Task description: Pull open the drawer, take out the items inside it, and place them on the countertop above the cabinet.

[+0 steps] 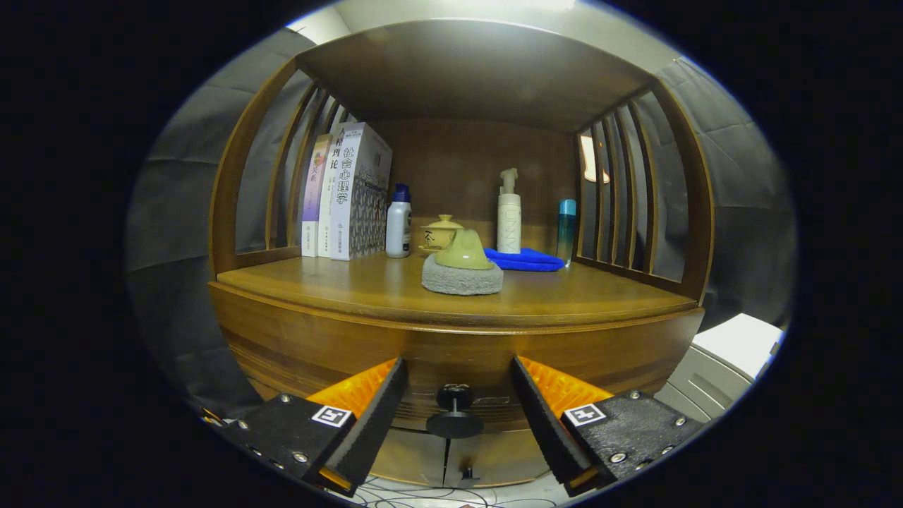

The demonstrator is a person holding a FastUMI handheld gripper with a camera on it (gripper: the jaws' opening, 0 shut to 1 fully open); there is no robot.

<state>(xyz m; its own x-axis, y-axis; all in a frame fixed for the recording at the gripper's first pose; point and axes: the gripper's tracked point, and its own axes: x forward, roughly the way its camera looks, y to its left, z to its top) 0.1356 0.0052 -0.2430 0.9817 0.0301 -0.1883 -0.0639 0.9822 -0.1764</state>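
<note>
So I'm sitting here looking down the hand-held gripper [455,416] and its fingers are spread wide apart, not grasping anything. The drawer knob [454,410] is sitting right in the gap between the two fingers, touching neither as far as I can see. The drawer [451,367] itself is looking closed, its front flush with the wooden cabinet, so whatever's inside is hidden from me.

Above it the tabletop [353,286] is already carrying a bunch of stuff. Toward the left there's a row of upright books [346,190] leaning against the slatted side, and just beside them a small white bottle with a blue cap [398,222]. In the middle there's a grey round pad [462,279] with a yellowish-green cone-shaped piece [465,252] sitting on top of it, and a lidded tea cup [439,234] just behind that. Further right I'm seeing a white pump bottle [508,215], a folded blue cloth [525,259] lying in front of it, and a slim teal bottle [566,229] near the right slats.
</note>
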